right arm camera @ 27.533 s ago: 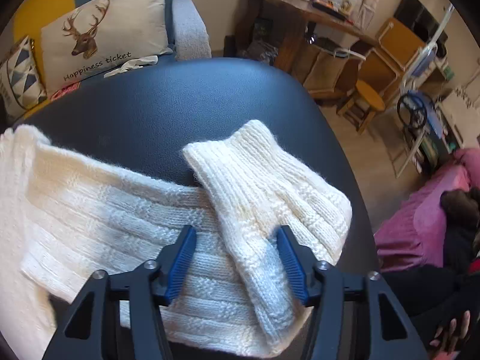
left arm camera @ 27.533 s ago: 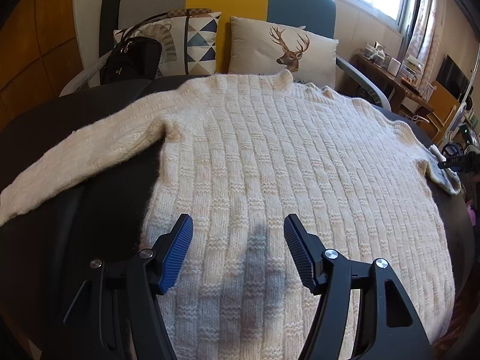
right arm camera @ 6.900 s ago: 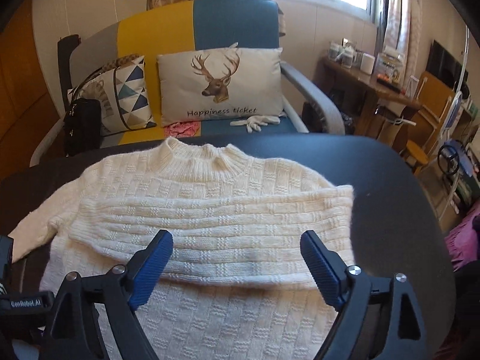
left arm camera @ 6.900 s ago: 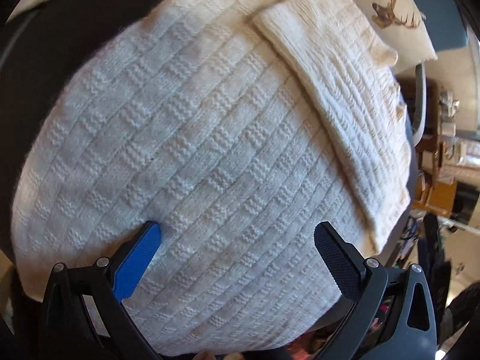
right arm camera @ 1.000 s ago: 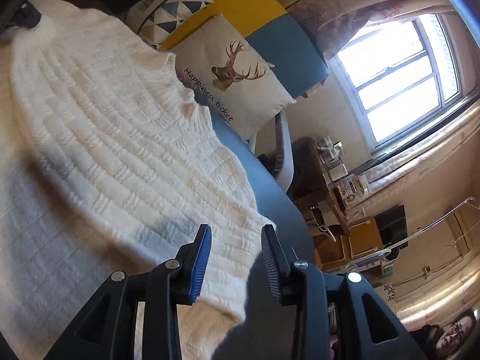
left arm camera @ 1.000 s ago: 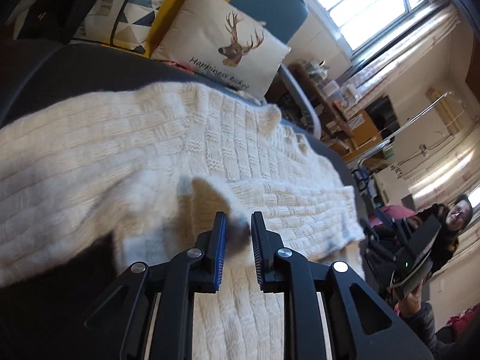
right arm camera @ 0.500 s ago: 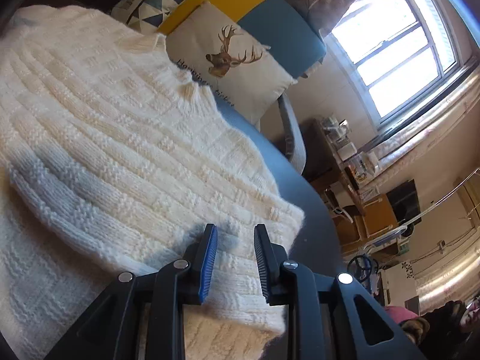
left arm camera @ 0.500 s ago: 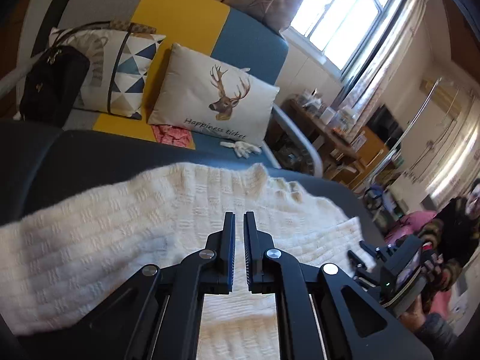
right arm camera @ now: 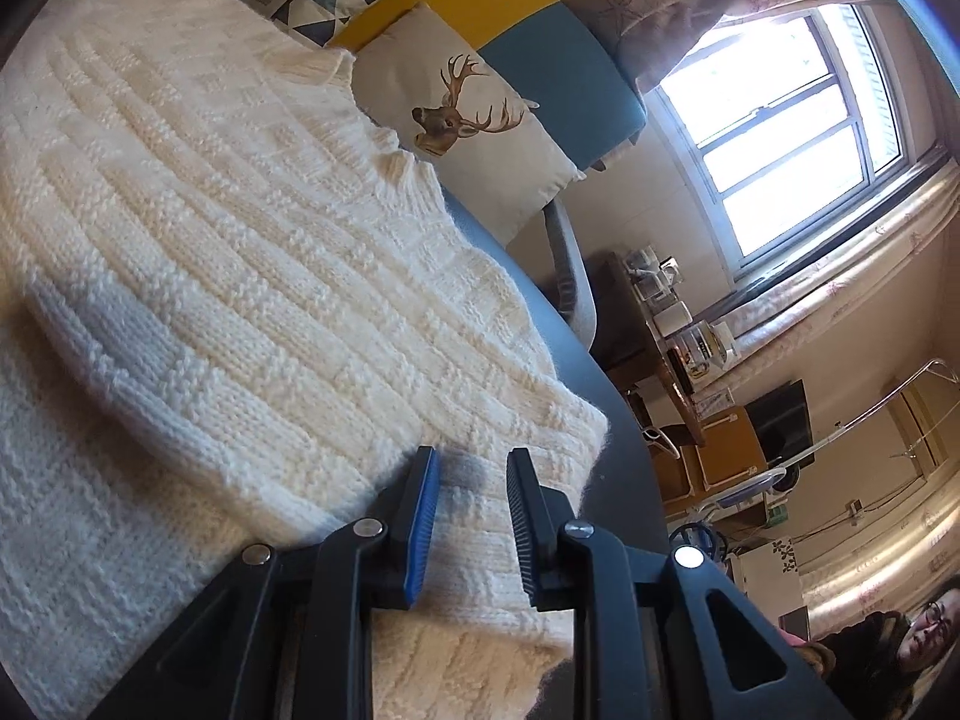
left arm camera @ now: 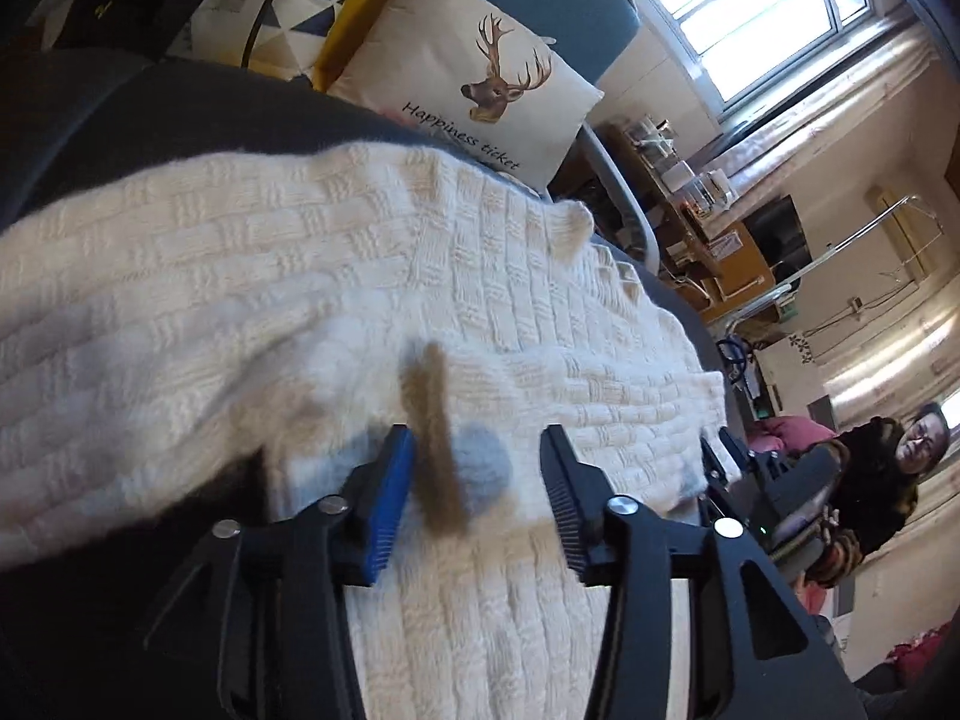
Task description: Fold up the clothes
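Observation:
A cream knit sweater (left arm camera: 300, 276) lies flat on the dark table (left arm camera: 90, 120), one sleeve folded across its body (right arm camera: 240, 276). My left gripper (left arm camera: 474, 450) hovers low over the sweater near the other sleeve. Its jaws are opening, and a raised, shadowed ridge of knit stands between them beside the blue left pad, with the pads not pressing on it. My right gripper (right arm camera: 472, 468) is at the sweater's right edge, its jaws narrow with thick knit filling the gap. In the left wrist view the right gripper (left arm camera: 750, 468) shows at that edge.
A sofa behind the table holds a deer cushion (left arm camera: 480, 90), a patterned cushion and a black handbag (left arm camera: 120, 0). A wooden desk with jars (right arm camera: 660, 324) stands under the window. A person (left arm camera: 870, 468) sits to the right, close to the table's edge (right arm camera: 618, 420).
My left jaws were nearly shut half a second ago and now stand apart, back down over the sweater. My right jaws narrowed a little, then held, and sank toward the sweater's edge.

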Motion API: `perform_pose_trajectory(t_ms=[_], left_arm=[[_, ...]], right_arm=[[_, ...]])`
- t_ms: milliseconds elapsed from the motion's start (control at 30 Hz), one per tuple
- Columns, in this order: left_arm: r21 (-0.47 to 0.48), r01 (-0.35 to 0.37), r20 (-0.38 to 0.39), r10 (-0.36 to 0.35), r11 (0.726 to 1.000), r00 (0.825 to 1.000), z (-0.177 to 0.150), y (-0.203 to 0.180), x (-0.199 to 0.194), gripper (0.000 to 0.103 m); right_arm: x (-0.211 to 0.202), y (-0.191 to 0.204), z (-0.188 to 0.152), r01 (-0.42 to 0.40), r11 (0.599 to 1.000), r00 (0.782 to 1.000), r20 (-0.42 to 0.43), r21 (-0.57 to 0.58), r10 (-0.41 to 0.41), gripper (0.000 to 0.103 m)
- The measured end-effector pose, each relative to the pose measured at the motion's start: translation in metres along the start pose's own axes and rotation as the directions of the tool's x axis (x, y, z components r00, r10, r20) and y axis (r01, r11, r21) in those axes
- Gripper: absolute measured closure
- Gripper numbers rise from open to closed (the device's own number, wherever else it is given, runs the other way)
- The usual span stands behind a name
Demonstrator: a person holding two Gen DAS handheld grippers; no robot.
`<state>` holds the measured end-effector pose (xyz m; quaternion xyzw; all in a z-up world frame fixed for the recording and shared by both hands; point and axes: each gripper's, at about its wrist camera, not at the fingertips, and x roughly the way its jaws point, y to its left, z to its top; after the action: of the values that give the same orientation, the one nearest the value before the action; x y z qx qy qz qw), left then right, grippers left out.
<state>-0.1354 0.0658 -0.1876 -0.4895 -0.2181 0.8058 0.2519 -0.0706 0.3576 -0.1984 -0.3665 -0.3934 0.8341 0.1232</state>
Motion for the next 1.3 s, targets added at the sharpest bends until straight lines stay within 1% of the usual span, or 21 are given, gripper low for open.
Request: perform_pose_trajectory(t_ms=[100, 167, 200, 300, 400, 467, 567, 600, 633, 667, 700, 767, 900, 933, 1000, 1067, 1100, 1133, 1200, 1233, 1300], left_arm=[[0.018, -0.02, 0.026, 0.02, 1.0, 0.999, 0.005, -0.006, 0.009, 0.056], [0.032, -0.045, 0.034, 0.044, 0.998, 0.998, 0.007, -0.01, 0.013, 0.092], [0.037, -0.053, 0.042, 0.051, 0.998, 0.998, 0.006, -0.012, 0.014, 0.096], [0.08, -0.064, 0.114, 0.055, 0.995, 0.992, 0.004, -0.026, 0.001, 0.096], [0.142, -0.071, 0.208, 0.04, 0.987, 0.977, 0.012, -0.046, -0.024, 0.096], [0.174, -0.105, 0.229, 0.063, 0.979, 0.971, 0.024, -0.052, -0.028, 0.096], [0.153, -0.179, 0.186, 0.15, 0.972, 0.971, 0.037, -0.037, -0.012, 0.096], [0.13, -0.185, 0.144, 0.166, 0.974, 0.976, 0.038, -0.026, -0.002, 0.095], [0.101, -0.186, 0.098, 0.177, 0.977, 0.979, 0.037, -0.013, 0.007, 0.094], [0.072, -0.189, 0.051, 0.186, 0.979, 0.981, 0.036, 0.0, 0.017, 0.093], [0.054, -0.184, 0.043, 0.182, 0.982, 0.982, 0.035, 0.006, 0.016, 0.09], [0.029, -0.17, 0.072, 0.168, 0.985, 0.983, 0.032, 0.01, 0.005, 0.089], [0.018, -0.182, 0.138, 0.178, 0.983, 0.974, 0.03, 0.005, -0.015, 0.085], [0.027, -0.183, 0.135, 0.178, 0.983, 0.975, 0.029, 0.004, -0.015, 0.081], [0.051, -0.206, 0.098, 0.2, 0.977, 0.975, 0.026, 0.001, -0.005, 0.077], [0.084, -0.246, 0.065, 0.241, 0.966, 0.968, 0.023, -0.003, 0.005, 0.077], [0.094, -0.254, 0.078, 0.247, 0.963, 0.966, 0.021, -0.006, 0.003, 0.077], [0.105, -0.262, 0.098, 0.252, 0.959, 0.963, 0.019, -0.01, -0.002, 0.077], [0.127, -0.269, 0.139, 0.251, 0.955, 0.958, 0.016, -0.018, -0.013, 0.077], [0.136, -0.263, 0.155, 0.242, 0.955, 0.958, 0.015, -0.021, -0.019, 0.075], [0.147, -0.262, 0.187, 0.233, 0.954, 0.954, 0.011, -0.025, -0.031, 0.07]], right_arm=[[0.0, 0.001, 0.001, 0.003, 1.0, 1.0, 0.0, -0.013, -0.003, 0.08], [0.0, 0.0, 0.001, 0.001, 1.0, 1.0, 0.0, -0.01, -0.001, 0.08], [0.0, 0.0, 0.001, -0.002, 1.0, 1.0, -0.001, -0.005, 0.002, 0.08], [-0.002, -0.004, 0.002, -0.006, 1.0, 1.0, 0.002, 0.009, 0.006, 0.08], [-0.01, -0.011, 0.005, 0.018, 0.999, 0.999, 0.027, 0.029, -0.019, 0.081], [-0.012, -0.015, 0.01, 0.025, 0.999, 0.999, 0.031, 0.036, -0.026, 0.081], [0.0, -0.004, 0.015, 0.012, 1.0, 1.0, -0.012, -0.002, -0.012, 0.078], [0.005, 0.003, 0.015, 0.0, 1.0, 0.999, -0.036, -0.021, -0.001, 0.081], [0.007, 0.009, 0.014, 0.007, 0.999, 0.999, -0.037, -0.036, -0.008, 0.09], [0.005, 0.013, 0.013, 0.015, 0.999, 0.999, -0.027, -0.043, -0.016, 0.091], [0.004, 0.014, 0.013, 0.023, 0.998, 0.999, -0.03, -0.052, -0.024, 0.091], [0.0, 0.01, 0.015, 0.027, 0.997, 0.999, -0.026, -0.069, -0.029, 0.088], [-0.014, -0.003, 0.028, 0.14, 0.988, 0.989, 0.064, -0.065, -0.136, 0.076], [-0.011, -0.005, 0.031, 0.176, 0.982, 0.983, 0.074, -0.073, -0.17, 0.075], [0.01, -0.003, 0.034, 0.192, 0.976, 0.981, 0.021, -0.105, -0.191, 0.075], [0.039, -0.003, 0.027, 0.141, 0.984, 0.983, -0.1, -0.11, -0.152, 0.078], [0.043, -0.008, 0.024, 0.11, 0.992, 0.985, -0.126, -0.063, -0.117, 0.091], [0.046, -0.013, 0.021, 0.085, 0.996, 0.986, -0.145, -0.023, -0.087, 0.088], [0.041, -0.019, 0.023, 0.088, 0.996, 0.987, -0.132, -0.015, -0.089, 0.082], [0.038, -0.022, 0.025, 0.088, 0.996, 0.988, -0.123, -0.01, -0.089, 0.077], [0.035, -0.036, 0.031, 0.067, 0.996, 0.993, -0.103, 0.057, -0.061, 0.073]])
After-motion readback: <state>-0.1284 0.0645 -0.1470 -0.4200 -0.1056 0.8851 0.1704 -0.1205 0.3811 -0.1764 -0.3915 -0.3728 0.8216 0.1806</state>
